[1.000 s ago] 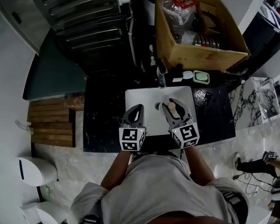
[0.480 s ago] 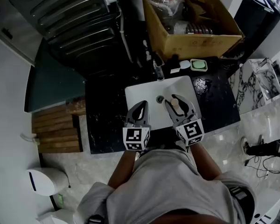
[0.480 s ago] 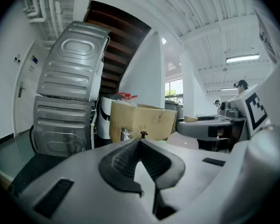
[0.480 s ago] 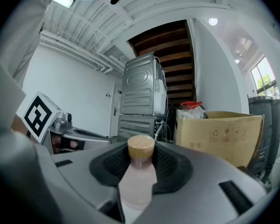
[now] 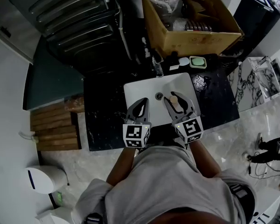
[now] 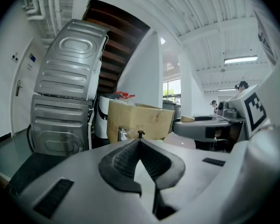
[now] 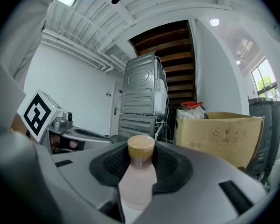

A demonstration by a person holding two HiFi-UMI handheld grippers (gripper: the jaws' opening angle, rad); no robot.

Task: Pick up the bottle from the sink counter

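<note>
A pale pink bottle (image 5: 177, 104) with a round wooden cap sits between the jaws of my right gripper (image 5: 178, 97), which is shut on it above the white sink basin (image 5: 140, 90). In the right gripper view the bottle (image 7: 139, 176) stands upright between the black pads, with its cap just past the tips of the right gripper (image 7: 141, 149). My left gripper (image 5: 140, 105) hovers beside it over the basin's left part. Its jaws meet at the tips and hold nothing, as the left gripper view shows (image 6: 139, 141).
The basin sits in a black marble counter (image 5: 102, 111). Behind it are a faucet (image 5: 157, 69), a green soap dish (image 5: 198, 62) and a cardboard box (image 5: 196, 36) full of items. A dark ribbed appliance (image 5: 79, 27) stands at the back left.
My left gripper has edged slightly forward and up over the basin. The right gripper keeps its hold on the bottle. The head view has shifted a little.
</note>
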